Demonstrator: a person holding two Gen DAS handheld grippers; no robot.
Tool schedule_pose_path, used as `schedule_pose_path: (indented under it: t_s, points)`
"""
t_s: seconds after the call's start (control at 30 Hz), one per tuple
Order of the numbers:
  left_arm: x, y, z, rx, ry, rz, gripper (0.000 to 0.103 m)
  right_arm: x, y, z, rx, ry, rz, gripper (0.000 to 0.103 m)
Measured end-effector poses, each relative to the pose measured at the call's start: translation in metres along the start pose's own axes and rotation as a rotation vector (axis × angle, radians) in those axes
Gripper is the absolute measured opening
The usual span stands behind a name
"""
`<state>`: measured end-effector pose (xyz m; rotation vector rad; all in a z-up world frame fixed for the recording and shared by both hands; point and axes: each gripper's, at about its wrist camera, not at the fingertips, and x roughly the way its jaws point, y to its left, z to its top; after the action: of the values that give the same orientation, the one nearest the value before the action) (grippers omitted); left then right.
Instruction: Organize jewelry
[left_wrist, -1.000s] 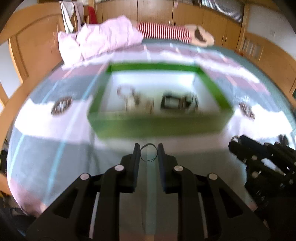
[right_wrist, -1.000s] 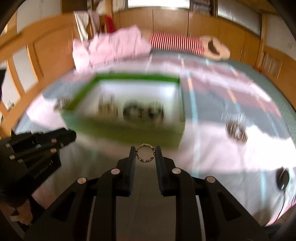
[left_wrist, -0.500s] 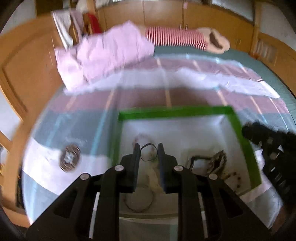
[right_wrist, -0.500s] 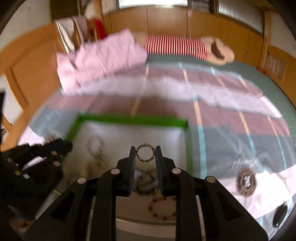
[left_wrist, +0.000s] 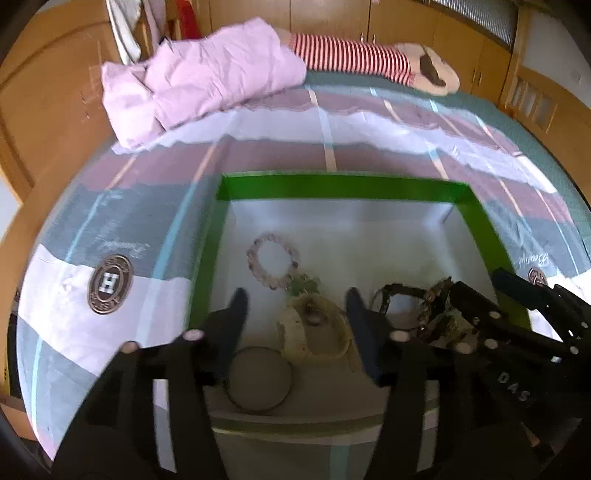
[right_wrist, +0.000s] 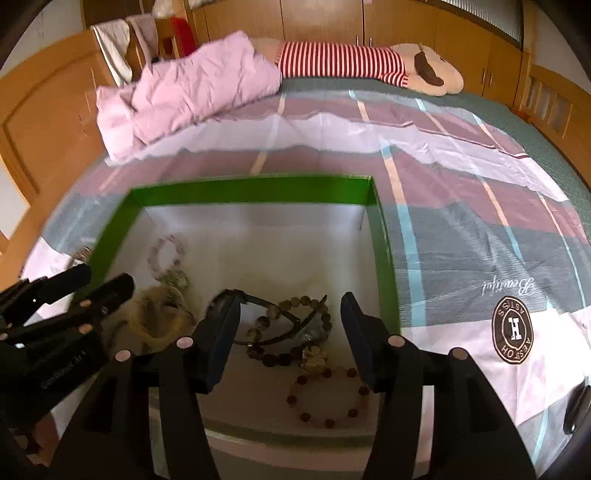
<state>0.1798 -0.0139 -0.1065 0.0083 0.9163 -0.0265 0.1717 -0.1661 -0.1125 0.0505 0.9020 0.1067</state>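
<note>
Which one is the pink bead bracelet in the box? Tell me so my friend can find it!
Find the green-rimmed cardboard box lying on the striped bedspread. Look inside at its white floor, on the left half, farther back than the heap of other jewelry. There lies the pale pink bead bracelet, an open circle all by itself, lighter and rosier than the thin dark plain ring and the dark brown beads.

The left gripper (left_wrist: 295, 306) and the right gripper (right_wrist: 290, 314) angle steeply downward, jaws opening, nothing pinched between them.
</note>
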Motion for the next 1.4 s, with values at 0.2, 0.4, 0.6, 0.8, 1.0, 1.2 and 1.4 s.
schedule_pose_path:
  t_s: [0.2, 0.4, 0.6, 0.8, 1.0, 1.2, 1.4]
  points:
    - [-0.051, 0.002, -0.007, -0.027, -0.102, 0.006, 0.087, -0.061, -0.005, -0.007, 0.029, -0.134, 0.011, 0.095]
    - [-0.095, 0.001, -0.024, -0.032, -0.176, 0.026, 0.098, -0.098, -0.006, -0.023, 0.014, -0.179, -0.056, 0.100]
    - [-0.116, 0.000, -0.033, -0.046, -0.178, 0.015, 0.099, -0.118, -0.005, -0.033, 0.007, -0.179, -0.081, 0.100]
    - [-0.126, -0.003, -0.036, -0.030, -0.186, 0.035, 0.099, -0.125, -0.006, -0.036, 0.022, -0.181, -0.080, 0.100]
    - [-0.127, -0.003, -0.038, -0.024, -0.173, 0.041, 0.099, -0.129, -0.003, -0.037, 0.016, -0.184, -0.083, 0.100]
    - [-0.131, -0.003, -0.037, -0.025, -0.175, 0.045, 0.099, -0.134, -0.001, -0.035, 0.012, -0.191, -0.081, 0.100]
    - [-0.136, -0.003, -0.036, -0.016, -0.180, 0.052, 0.099, -0.136, -0.001, -0.035, 0.013, -0.195, -0.081, 0.100]
